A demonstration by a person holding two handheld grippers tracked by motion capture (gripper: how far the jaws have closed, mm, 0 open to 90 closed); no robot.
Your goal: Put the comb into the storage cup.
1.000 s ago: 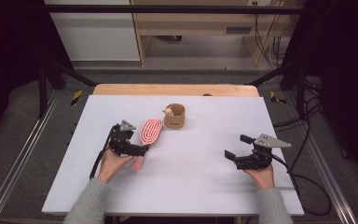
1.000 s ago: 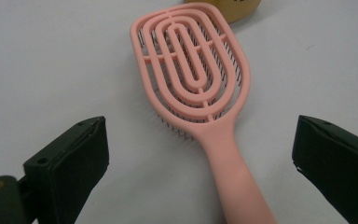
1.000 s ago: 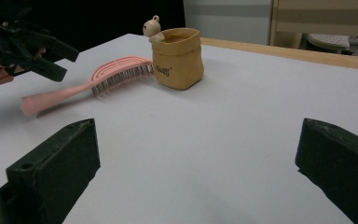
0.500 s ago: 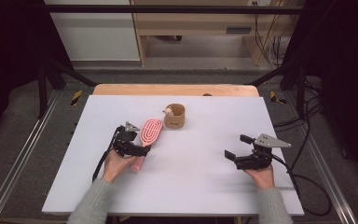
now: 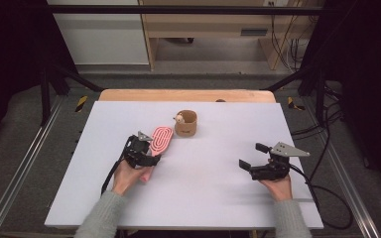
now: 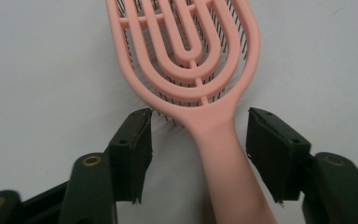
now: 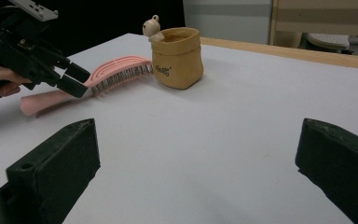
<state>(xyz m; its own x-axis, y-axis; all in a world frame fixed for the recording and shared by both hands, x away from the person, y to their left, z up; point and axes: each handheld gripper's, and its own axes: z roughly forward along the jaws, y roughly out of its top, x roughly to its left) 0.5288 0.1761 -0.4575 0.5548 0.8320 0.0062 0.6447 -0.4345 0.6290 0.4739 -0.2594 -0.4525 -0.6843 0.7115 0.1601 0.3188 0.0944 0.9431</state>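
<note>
While the left gripper (image 6: 198, 156) has just been closing its jaws around the pink hairbrush's (image 5: 159, 141) neck, left of the table's (image 5: 218, 198) middle, pads not yet touching, centre them there before pinching; the right gripper (image 5: 256, 155) rests wide open.

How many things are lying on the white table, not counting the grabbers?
2. A pink hairbrush lies left of the middle, its handle between the left gripper's fingers. A small tan pot with a little figure on its rim stands just right of the brush.
</note>
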